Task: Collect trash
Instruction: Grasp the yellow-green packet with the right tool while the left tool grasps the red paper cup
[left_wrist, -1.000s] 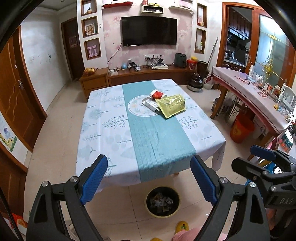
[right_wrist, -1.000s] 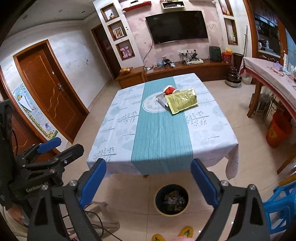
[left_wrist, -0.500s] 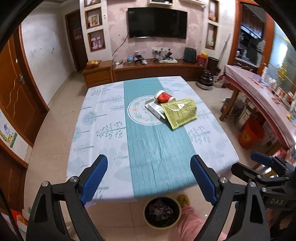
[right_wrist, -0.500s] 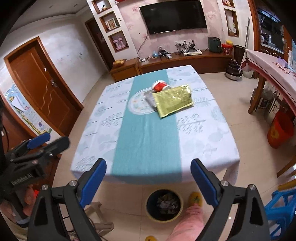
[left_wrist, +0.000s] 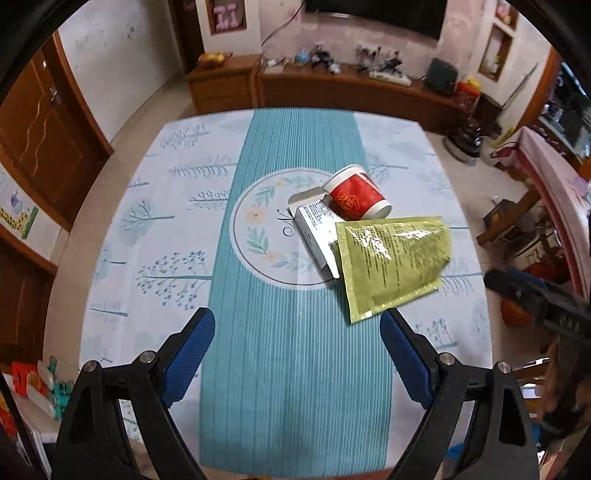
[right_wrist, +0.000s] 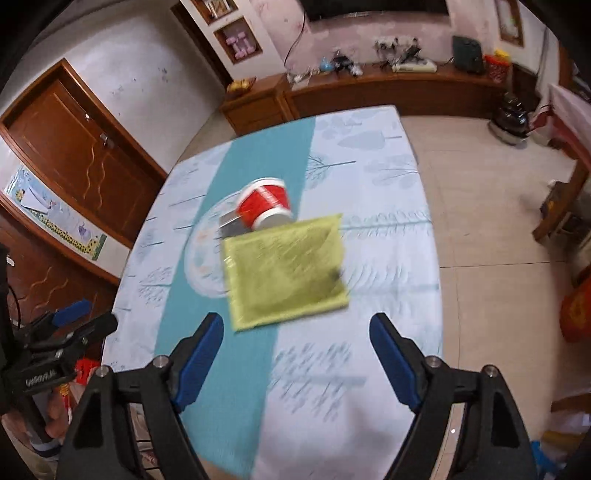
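Three pieces of trash lie clustered mid-table: a green-yellow pouch (right_wrist: 286, 271), a tipped red cup (right_wrist: 266, 203) and a white box (left_wrist: 318, 230), partly under the pouch. From the right gripper (right_wrist: 296, 338) the pouch sits at twelve o'clock, just beyond the fingertips, its long edge crosswise. From the left gripper (left_wrist: 297, 339) it lies at one o'clock. Both grippers are spread wide and hold nothing. I judge the right nearer. The cup's mouth faces away, so its contents are hidden.
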